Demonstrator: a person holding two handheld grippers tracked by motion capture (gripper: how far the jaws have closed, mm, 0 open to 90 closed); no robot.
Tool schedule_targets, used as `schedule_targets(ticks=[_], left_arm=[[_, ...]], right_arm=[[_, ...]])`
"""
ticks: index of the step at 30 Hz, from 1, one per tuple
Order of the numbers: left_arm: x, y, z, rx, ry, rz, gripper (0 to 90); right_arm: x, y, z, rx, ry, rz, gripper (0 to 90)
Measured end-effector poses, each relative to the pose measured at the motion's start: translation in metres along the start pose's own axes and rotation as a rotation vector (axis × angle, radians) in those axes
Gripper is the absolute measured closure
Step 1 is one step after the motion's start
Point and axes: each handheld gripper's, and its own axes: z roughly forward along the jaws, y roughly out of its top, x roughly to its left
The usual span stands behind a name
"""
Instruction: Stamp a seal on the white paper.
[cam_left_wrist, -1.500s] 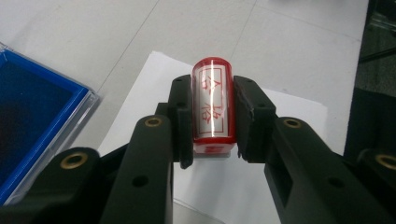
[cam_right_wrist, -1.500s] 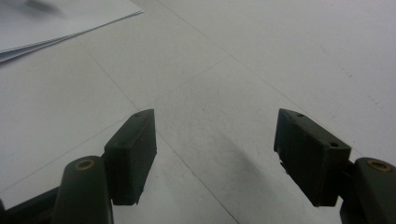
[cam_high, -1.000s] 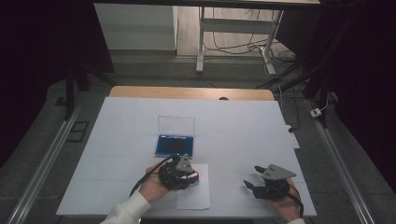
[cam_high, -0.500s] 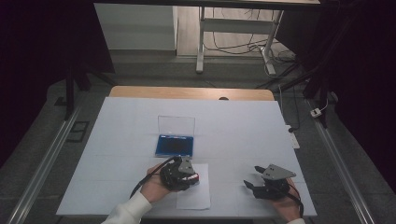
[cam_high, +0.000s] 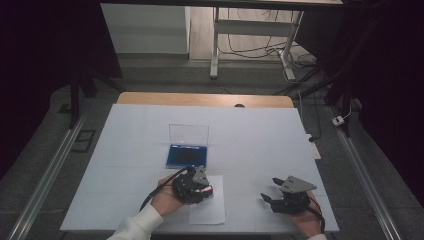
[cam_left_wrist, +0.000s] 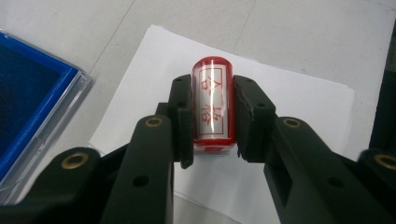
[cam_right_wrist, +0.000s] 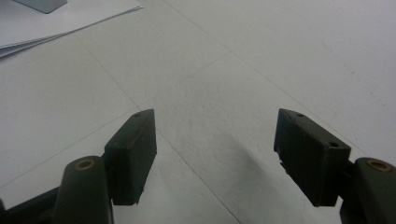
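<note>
At a white-covered surface (cam_high: 250, 135), your left gripper (cam_left_wrist: 212, 123) pinches a small cylindrical stamp (cam_left_wrist: 212, 105), its jaws pressed against the two long sides of the clear barrel. The stamp has red ends and a white label with red characters, and it hangs just above a loose sheet of white paper (cam_left_wrist: 289, 107); whether its lower end touches the sheet cannot be told. In the high view that same gripper (cam_high: 192, 186) sits in your left hand (cam_high: 165, 197) near the front edge of the surface, over the upper left part of the paper sheet (cam_high: 207, 210), with a white sleeve (cam_high: 137, 227) reaching in from below.

Just beyond the sheet lies a blue ink pad (cam_high: 186, 156) in a clear case, its see-through lid (cam_high: 188, 135) standing upright behind it. From the left gripper view the blue pad (cam_left_wrist: 28, 93) shows at the left edge, close beside the paper but apart from it.

Your right gripper (cam_high: 285, 196) rests well apart to the right, near the front of the surface, with its grey three-cornered plate on top. Its jaws are spread wide with nothing between them; in the right gripper view (cam_right_wrist: 215, 149) they hang low over bare white covering, while a corner of stacked paper (cam_right_wrist: 60, 21) lies in the upper left of that view.
</note>
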Motion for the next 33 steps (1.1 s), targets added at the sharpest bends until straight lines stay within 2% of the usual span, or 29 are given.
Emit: schedule_targets(ticks=[9, 15, 21, 26, 33], left_arm=[[-0.0008, 0.0037, 0.0037, 0.041, 0.005, 0.000, 70.2], [-0.0021, 0.0037, 0.0042, 0.049, 0.012, -0.003, 70.4], [-0.0030, 0.0032, 0.0049, 0.048, 0.019, 0.004, 70.4], [-0.0011, 0.0008, 0.0052, 0.029, 0.004, -0.011, 70.4], [-0.0030, 0.0007, 0.0052, 0.029, 0.018, -0.004, 70.4]], right_arm=[[0.0009, -0.0001, 0.0007, 0.003, -0.005, -0.003, 29.8], [0.0014, 0.0007, 0.0008, 0.005, -0.006, -0.009, 29.8], [0.0016, 0.0007, 0.0010, 0.007, -0.007, -0.011, 29.8], [0.0015, 0.0005, 0.0012, 0.009, -0.006, -0.011, 29.8], [0.0018, 0.0006, 0.0013, 0.010, -0.006, -0.013, 29.8]])
